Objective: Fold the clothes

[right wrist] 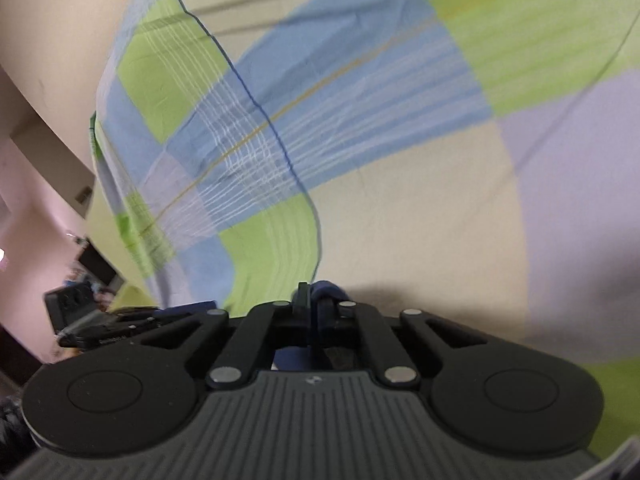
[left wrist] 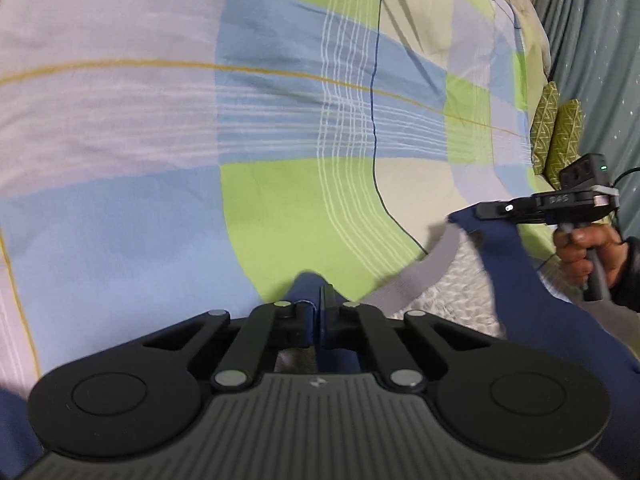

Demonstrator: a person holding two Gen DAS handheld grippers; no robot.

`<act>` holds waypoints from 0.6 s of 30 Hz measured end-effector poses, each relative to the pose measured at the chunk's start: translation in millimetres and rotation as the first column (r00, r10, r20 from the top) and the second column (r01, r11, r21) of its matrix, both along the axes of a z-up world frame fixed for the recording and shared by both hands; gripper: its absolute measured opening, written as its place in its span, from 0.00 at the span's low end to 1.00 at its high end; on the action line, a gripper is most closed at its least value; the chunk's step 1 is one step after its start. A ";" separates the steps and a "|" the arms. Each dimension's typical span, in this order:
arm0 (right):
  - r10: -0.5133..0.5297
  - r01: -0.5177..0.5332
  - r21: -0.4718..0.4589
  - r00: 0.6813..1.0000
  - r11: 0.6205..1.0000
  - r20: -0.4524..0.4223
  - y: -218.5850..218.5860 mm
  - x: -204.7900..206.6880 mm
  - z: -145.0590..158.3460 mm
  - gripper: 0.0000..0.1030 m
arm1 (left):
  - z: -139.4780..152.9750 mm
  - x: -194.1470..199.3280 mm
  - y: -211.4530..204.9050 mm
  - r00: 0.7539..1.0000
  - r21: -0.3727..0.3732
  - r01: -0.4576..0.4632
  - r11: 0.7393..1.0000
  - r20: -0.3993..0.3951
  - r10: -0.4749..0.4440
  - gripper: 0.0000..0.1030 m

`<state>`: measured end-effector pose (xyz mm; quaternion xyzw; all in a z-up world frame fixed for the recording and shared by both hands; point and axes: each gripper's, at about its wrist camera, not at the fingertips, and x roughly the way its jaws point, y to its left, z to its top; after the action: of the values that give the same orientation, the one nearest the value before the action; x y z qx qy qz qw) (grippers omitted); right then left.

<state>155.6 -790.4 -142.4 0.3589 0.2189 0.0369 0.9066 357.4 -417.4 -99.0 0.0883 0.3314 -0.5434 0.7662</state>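
Observation:
A navy garment with a grey band and a pale fleecy lining lies at the near edge of a checked bedsheet. My left gripper is shut on a fold of its navy cloth. At the right of the left wrist view, my right gripper pinches another part of the same garment, with the cloth stretched between the two. In the right wrist view the right gripper is shut on a navy fold. The left gripper shows low at the left, blurred.
The sheet, checked in blue, green, lilac and cream, fills both views. Two green patterned cushions and a cream pillow sit at the bed's far right, before a teal curtain. A person's hand holds the right gripper's handle.

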 end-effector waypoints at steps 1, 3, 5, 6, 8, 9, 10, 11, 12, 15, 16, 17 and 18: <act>-0.016 0.016 -0.021 1.000 1.000 0.009 -2.7 -2.5 5.0 0.01 | 2.9 1.8 -4.3 1.000 -0.005 0.005 1.000 0.014 -0.005 0.00; -0.036 0.037 -0.062 0.999 0.997 0.022 -6.5 -4.8 13.0 0.01 | 9.1 5.8 -12.7 0.999 -0.024 0.021 1.000 0.047 -0.020 0.00; -0.067 0.071 -0.123 0.997 0.990 0.036 -7.8 -1.9 21.0 0.01 | 14.4 10.8 -19.3 0.997 -0.041 0.030 0.999 0.068 -0.028 0.00; -0.079 0.084 -0.134 0.996 0.987 0.044 -8.7 -0.9 22.6 0.00 | 15.8 12.8 -20.6 0.997 -0.047 0.032 0.998 0.071 -0.029 0.00; -0.105 0.118 -0.160 0.991 0.980 0.086 -12.8 4.0 28.1 0.00 | 18.1 20.0 -28.6 0.995 -0.055 0.038 0.998 0.097 -0.033 0.00; -0.112 0.127 -0.169 0.989 0.977 0.098 -14.2 4.8 29.4 0.00 | 17.9 21.3 -30.4 0.994 -0.057 0.037 0.998 0.103 -0.031 0.00; -0.124 0.143 -0.185 0.986 0.972 0.108 -15.6 7.9 30.3 0.00 | 16.1 27.3 -32.9 0.994 -0.063 0.024 0.998 0.105 -0.018 0.00; -0.139 0.158 -0.193 0.984 0.968 0.110 -17.9 11.4 29.4 0.00 | 12.2 33.2 -33.7 0.995 -0.069 0.012 0.998 0.097 -0.005 0.00; -0.156 0.173 -0.192 0.983 0.966 0.101 -21.0 14.6 26.5 0.00 | 8.3 39.0 -34.6 0.996 -0.075 -0.001 0.997 0.089 0.008 0.00; -0.197 0.207 -0.184 0.978 0.961 0.068 -29.0 23.5 16.6 0.00 | -2.6 47.4 -38.9 0.997 -0.075 -0.015 0.997 0.073 0.021 0.00; -0.198 0.204 -0.185 0.979 0.961 0.051 -29.8 26.5 11.7 0.00 | -8.6 48.4 -41.5 0.997 -0.063 -0.013 0.998 0.073 0.017 0.00; -0.197 0.200 -0.185 0.980 0.962 0.031 -30.7 29.9 6.1 0.00 | -16.2 49.0 -44.0 0.998 -0.045 -0.010 0.999 0.069 0.013 0.00; -0.197 0.195 -0.186 0.980 0.963 0.010 -31.6 33.3 0.4 0.00 | -19.6 49.4 -45.3 0.998 -0.037 -0.011 0.999 0.064 0.013 0.00</act>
<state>188.9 -821.9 -142.0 0.2925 0.1885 -0.0751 0.9345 406.8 -462.6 -118.6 0.0897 0.2969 -0.5417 0.7812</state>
